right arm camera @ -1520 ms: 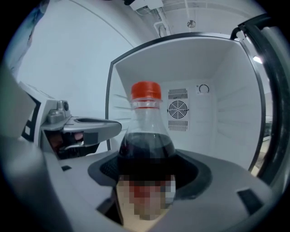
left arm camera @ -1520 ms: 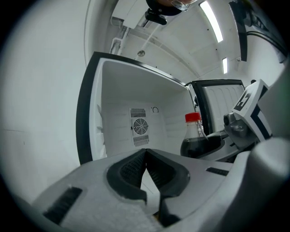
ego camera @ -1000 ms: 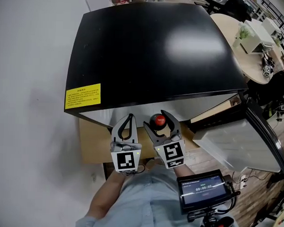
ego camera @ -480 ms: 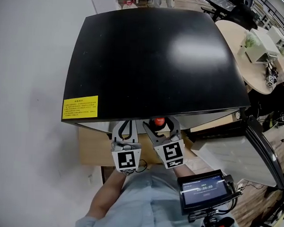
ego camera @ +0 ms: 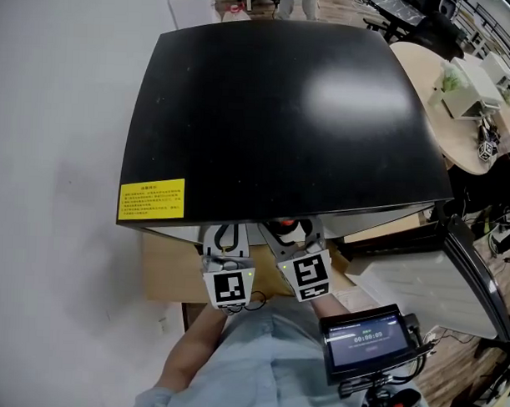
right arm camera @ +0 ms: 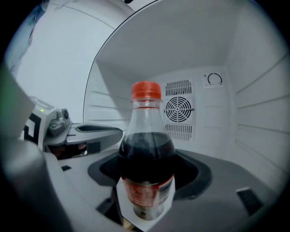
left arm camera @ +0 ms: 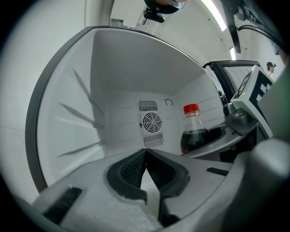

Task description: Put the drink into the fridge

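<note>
Fridge top (ego camera: pixel 275 116) hides claw ends; right claw (right arm camera: pixel 147 179) grips cola bottle (right arm camera: pixel 146 149); left claw (left arm camera: pixel 144 159) closed.

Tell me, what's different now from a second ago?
The left gripper and right gripper slid forward under the fridge top, carrying the bottle inside; its red cap is nearly hidden from above. The right still clamps the bottle; the left stays shut, empty.
</note>
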Demonstrator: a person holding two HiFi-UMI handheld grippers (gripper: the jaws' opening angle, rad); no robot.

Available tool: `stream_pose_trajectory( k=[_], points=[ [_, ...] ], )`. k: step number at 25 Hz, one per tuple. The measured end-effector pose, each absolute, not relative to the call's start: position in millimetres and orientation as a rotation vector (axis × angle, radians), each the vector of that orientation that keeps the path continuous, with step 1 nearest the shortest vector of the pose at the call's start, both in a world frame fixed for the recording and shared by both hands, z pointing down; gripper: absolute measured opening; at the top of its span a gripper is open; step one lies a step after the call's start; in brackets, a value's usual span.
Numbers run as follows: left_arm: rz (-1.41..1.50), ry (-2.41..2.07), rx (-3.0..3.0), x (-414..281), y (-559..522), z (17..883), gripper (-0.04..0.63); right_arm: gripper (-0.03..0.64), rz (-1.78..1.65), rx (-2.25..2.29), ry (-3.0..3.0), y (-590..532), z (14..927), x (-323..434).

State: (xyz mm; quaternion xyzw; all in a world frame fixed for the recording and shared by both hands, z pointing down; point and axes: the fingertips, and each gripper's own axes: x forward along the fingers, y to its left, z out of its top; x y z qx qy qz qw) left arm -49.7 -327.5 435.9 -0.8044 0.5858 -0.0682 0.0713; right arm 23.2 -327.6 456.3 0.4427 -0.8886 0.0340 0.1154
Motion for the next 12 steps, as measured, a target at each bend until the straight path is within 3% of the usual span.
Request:
stream_pose_trajectory(
  k=[12],
  points=[
    [-0.192, 1.775, -2.427, -52, -335, 436, 0.009, 0.311, 0.079, 1.274, -2.61, -344, 460, 12]
  ],
)
